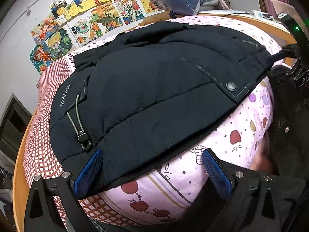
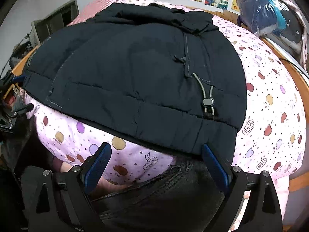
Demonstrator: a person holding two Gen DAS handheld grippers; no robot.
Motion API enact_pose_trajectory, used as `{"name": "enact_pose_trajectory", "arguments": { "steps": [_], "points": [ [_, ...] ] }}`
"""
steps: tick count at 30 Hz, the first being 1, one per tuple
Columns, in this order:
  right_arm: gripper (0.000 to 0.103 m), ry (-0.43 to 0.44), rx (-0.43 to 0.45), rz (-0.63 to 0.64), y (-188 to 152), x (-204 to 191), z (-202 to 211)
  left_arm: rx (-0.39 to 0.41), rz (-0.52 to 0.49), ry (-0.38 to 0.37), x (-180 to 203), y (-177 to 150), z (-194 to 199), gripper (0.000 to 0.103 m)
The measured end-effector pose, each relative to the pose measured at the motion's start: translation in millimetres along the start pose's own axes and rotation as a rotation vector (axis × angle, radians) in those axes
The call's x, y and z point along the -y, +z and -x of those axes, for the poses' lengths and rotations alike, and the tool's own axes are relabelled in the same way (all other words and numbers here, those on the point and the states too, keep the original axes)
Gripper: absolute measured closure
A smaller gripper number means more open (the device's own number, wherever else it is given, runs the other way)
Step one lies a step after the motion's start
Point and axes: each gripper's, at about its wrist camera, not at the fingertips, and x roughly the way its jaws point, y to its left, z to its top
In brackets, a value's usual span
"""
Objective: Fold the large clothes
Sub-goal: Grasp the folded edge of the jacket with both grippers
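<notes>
Pink apple-print quilt (image 1: 241, 127) covers wooden-framed bed (image 1: 19, 164) below wall drawings (image 1: 87, 19).

- "SINCE 1986"-like print, last digits unclear, pale letters on dark jacket (image 1: 146, 89) hem, left of frame.
- "DAS", cut off, on black gripper body (image 1: 301, 77), right edge.
- Small illegible digits on wall drawing (image 1: 125, 9), upper centre.

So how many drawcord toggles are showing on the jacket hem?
2: the left toggle beside the left gripper, the right toggle beside the right gripper, at opposite jacket corners. More may be hidden.
</notes>
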Motion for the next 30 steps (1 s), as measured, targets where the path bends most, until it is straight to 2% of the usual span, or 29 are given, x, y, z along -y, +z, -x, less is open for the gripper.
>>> {"name": "enact_pose_trajectory", "arguments": {
  "steps": [6, 9, 15, 17, 20, 23, 25, 30],
  "points": [
    [0.011, -0.071, -0.031, 0.073, 2, -10, -5, -0.021, -0.051, 0.074, 10, -3, -6, 0.000],
    [0.011, -0.079, -0.053, 0.095, 4, -11, -8, -0.023, -0.073, 0.121, 17, -4, -8, 0.000],
    [0.011, -0.095, -0.056, 0.106, 9, -11, -13, -0.002, -0.054, 0.145, 16, -6, -3, 0.001],
    [0.011, -0.108, -0.058, 0.128, 9, -14, -14, 0.008, -0.053, 0.168, 16, -6, -3, 0.005],
    [0.011, -0.124, -0.062, 0.159, 10, -18, -17, 0.021, -0.048, 0.213, 17, -7, -2, 0.017],
    [0.011, -0.131, -0.067, 0.170, 11, -19, -18, 0.041, -0.025, 0.247, 10, -4, 0, 0.035],
    [0.011, -0.149, -0.069, 0.179, 12, -21, -20, 0.054, -0.001, 0.247, 4, -1, 3, 0.046],
    [0.012, -0.233, -0.081, 0.245, 12, -32, -26, 0.083, 0.045, 0.217, -9, 4, 9, 0.059]
  ]
}}
